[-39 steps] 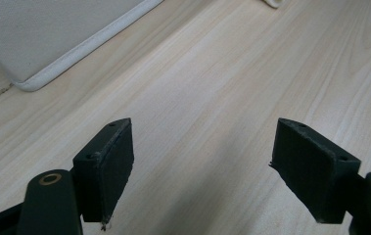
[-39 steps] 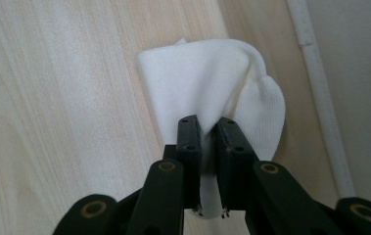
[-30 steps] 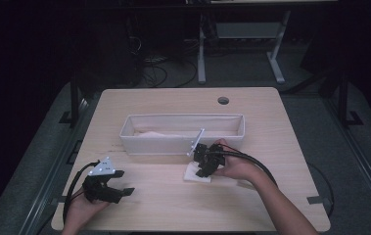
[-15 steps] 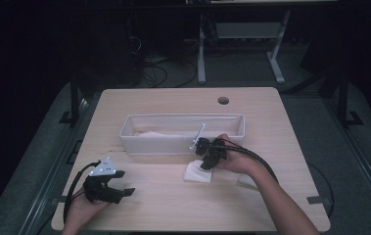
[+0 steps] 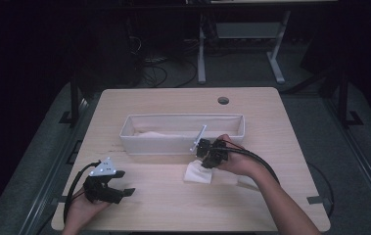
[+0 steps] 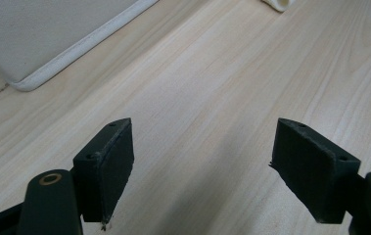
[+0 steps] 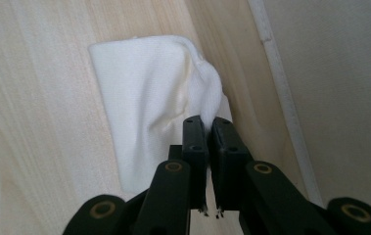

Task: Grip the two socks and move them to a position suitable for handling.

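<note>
Closing over the last second, the right gripper (image 7: 206,128) jaws now pinch the white cloth (image 7: 149,98); lift straight up. Left gripper (image 6: 202,161) jaws gape, empty.

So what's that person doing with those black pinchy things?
A person holds a two-jaw gripper in each hand at a pale wooden table. The right gripper has just been closing its jaws and now pinches a raised fold of the small white folded cloth, which lies beside the long white fabric bin. The left gripper rests open, with nothing between its jaws.
</note>
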